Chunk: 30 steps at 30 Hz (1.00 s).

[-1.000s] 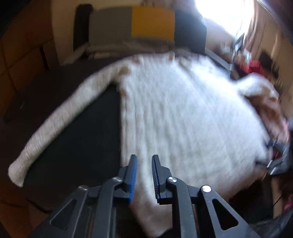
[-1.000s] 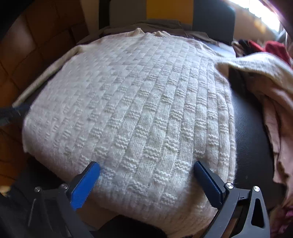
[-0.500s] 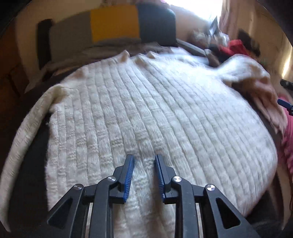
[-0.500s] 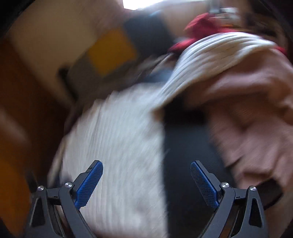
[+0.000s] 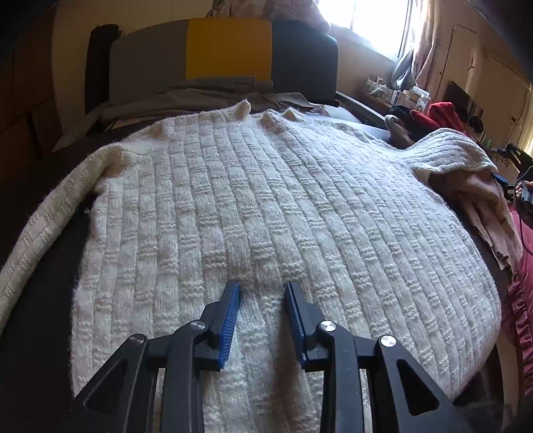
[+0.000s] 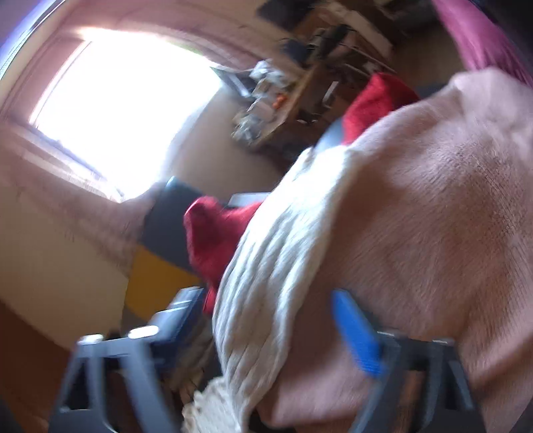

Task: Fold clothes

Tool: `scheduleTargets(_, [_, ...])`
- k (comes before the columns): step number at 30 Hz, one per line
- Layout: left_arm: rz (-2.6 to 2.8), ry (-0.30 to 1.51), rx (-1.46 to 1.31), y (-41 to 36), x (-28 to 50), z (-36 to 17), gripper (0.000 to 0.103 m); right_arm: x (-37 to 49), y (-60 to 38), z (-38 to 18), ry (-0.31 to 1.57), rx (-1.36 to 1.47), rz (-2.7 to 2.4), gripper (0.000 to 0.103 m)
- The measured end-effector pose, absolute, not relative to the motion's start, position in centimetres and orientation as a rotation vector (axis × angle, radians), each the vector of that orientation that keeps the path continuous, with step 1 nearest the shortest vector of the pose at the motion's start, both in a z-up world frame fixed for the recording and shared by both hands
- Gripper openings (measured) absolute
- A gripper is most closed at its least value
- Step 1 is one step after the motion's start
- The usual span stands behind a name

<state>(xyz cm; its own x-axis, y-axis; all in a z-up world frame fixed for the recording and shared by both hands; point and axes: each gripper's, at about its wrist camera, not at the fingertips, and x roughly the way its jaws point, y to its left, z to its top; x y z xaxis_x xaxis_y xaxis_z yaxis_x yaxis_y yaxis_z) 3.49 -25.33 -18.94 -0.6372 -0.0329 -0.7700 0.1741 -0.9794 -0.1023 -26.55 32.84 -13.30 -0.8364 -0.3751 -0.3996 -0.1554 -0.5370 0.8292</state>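
A cream knit sweater (image 5: 266,200) lies flat on a dark seat (image 5: 40,316), its left sleeve (image 5: 43,226) stretched out along the left side. My left gripper (image 5: 261,289) rests low over the sweater's lower middle. Its jaws are opening and only the flat knit lies under them. The right sleeve (image 5: 449,146) is draped over a pink garment (image 5: 486,206). In the blurred, rolled right wrist view my right gripper (image 6: 266,296) straddles that sleeve (image 6: 266,266). Its jaws are closing with the sleeve between them, and I see no pad pressing on it.
A grey, yellow and dark backrest (image 5: 230,50) stands behind the sweater, with a taupe cloth (image 5: 206,96) at its foot. Red clothing (image 5: 439,116) and the pink garment (image 6: 433,216) are piled on the right. A bright window (image 5: 366,20) is behind, and magenta fabric (image 5: 519,299) runs along the right edge.
My left gripper moved from the sweater's left edge to its middle and its jaws widened. My right gripper left the hem, swung right to the sleeve while rolling, and its jaws narrowed.
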Motion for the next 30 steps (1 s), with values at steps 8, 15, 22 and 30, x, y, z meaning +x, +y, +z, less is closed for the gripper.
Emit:
scheduleTargets(8, [-2.707,0.238,1.273,-24.7,3.3,-18.9,0.031,-29.8,33.4,-14.0,-1.447,0.841,-2.528,0.024])
scheduleTargets(15, [-2.703,0.249,1.278,-24.7,3.3,-18.8,0.031,-28.8,30.5,-9.7,-0.975,0.932,-2.724,0.009])
scheduleTargets(22, [-2.687,0.335,1.350,-25.2,2.8,-18.0,0.030,-27.9,13.4,-7.1,-0.369,0.984,-2.510,0.009])
scheduleTargets(30, [-2.812,0.603,1.301,-26.6,1.2,-14.4,0.030,-25.4,-0.4,-14.1,-0.149,1.189,-2.282,0.009])
